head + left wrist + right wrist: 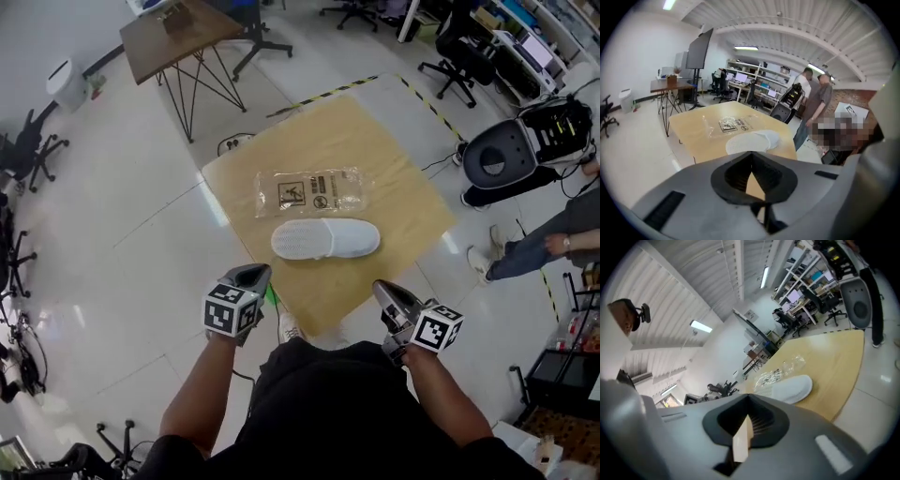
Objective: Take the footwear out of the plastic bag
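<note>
A white slipper (326,239) lies on its side on the light wooden table (403,187), outside the clear plastic bag (310,191), which lies flat just behind it. In the left gripper view the slipper (752,140) and the bag (731,124) lie ahead of the jaws; the right gripper view shows the slipper (790,389) and the bag (780,372) too. My left gripper (251,275) hangs shut and empty off the table's near left edge. My right gripper (382,289) is shut and empty at the near right corner. Both sit well short of the slipper.
A dark brown side table (178,37) on wire legs stands behind to the left. Office chairs (459,56) and a round black-and-white machine (502,155) stand at the back right. A person (553,244) stands right of the table. Yellow-black tape (323,94) marks the floor.
</note>
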